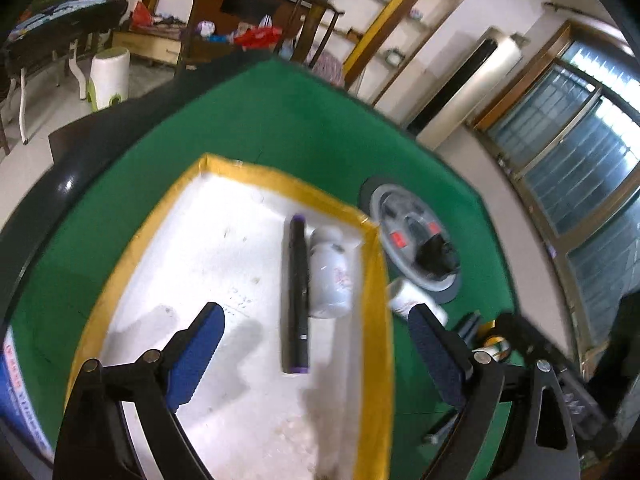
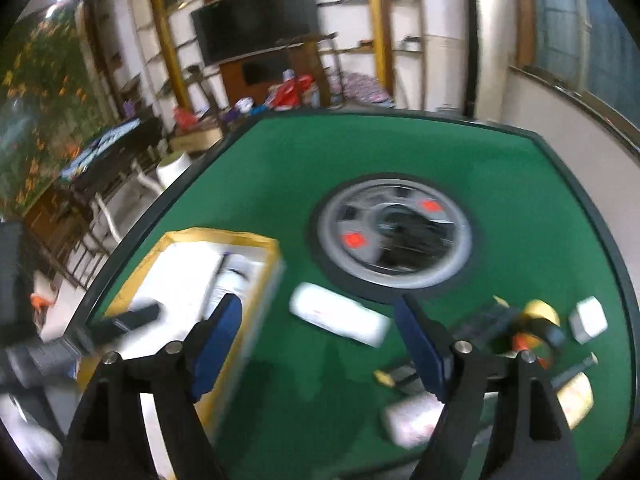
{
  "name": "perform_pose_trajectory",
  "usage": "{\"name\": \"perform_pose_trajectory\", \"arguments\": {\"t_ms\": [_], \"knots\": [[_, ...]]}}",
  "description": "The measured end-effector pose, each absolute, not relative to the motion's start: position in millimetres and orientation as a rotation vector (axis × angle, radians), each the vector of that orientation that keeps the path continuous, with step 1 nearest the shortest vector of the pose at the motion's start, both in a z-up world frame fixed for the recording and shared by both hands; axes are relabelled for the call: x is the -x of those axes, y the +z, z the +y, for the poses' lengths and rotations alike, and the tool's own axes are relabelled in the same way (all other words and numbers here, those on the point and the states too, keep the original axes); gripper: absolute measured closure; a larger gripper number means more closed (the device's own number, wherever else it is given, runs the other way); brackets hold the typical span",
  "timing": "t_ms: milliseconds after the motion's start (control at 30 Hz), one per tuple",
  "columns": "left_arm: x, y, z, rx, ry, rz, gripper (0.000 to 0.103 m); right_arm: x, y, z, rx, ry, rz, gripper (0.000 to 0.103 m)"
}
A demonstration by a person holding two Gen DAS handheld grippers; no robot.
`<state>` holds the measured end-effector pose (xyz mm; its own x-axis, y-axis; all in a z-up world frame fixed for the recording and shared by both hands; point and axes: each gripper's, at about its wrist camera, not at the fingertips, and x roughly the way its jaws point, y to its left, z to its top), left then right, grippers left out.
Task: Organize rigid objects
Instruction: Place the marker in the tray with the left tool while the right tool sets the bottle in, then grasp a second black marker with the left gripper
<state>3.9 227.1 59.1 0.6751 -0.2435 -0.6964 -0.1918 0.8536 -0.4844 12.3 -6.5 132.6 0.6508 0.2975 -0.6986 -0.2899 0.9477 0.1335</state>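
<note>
A white box with a yellow rim (image 1: pixel 372 280) sits on the green table. Inside it a black marker with purple ends (image 1: pixel 296 296) lies beside a white bottle (image 1: pixel 332 280). My left gripper (image 1: pixel 316 316) hangs open above the box floor, nothing between its blue pads (image 1: pixel 200 356). My right gripper (image 2: pixel 318 306) is open over the green felt, just right of the box (image 2: pixel 260 280). A white oblong object (image 2: pixel 340 316) lies on the felt between and beyond its fingers, untouched. The right wrist view is blurred.
A round grey hub (image 2: pixel 396 236) with red marks sits in the table's middle. Loose items lie right of the right gripper: a yellow-and-black piece (image 2: pixel 540 318), a small white block (image 2: pixel 588 318), a pale bottle (image 2: pixel 412 416). Another white bottle (image 1: pixel 400 294) lies outside the box.
</note>
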Motion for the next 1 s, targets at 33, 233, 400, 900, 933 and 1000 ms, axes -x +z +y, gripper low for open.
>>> {"name": "perform_pose_trajectory", "arguments": {"t_ms": [33, 233, 400, 900, 933, 1000], "knots": [[-1, 65, 225, 0.566, -0.035, 0.828, 0.007, -8, 132, -26, -0.037, 0.314, 0.791, 0.024], [5, 87, 182, 0.529, -0.124, 0.822, 0.005, 14, 119, -115, -0.166, 0.206, 0.790, 0.024], [-3, 78, 113, 0.408, -0.259, 0.926, 0.005, 28, 99, -174, -0.294, 0.142, 0.806, 0.024], [6, 0, -33, -0.161, -0.300, 1.020, 0.027, 43, 62, -234, -0.409, 0.114, 0.827, 0.024], [8, 1, -37, -0.172, -0.310, 1.008, 0.035, 43, 61, -237, -0.414, 0.111, 0.826, 0.024], [13, 4, -43, -0.191, -0.347, 1.001, 0.071, 44, 60, -246, -0.426, 0.099, 0.821, 0.024]]}}
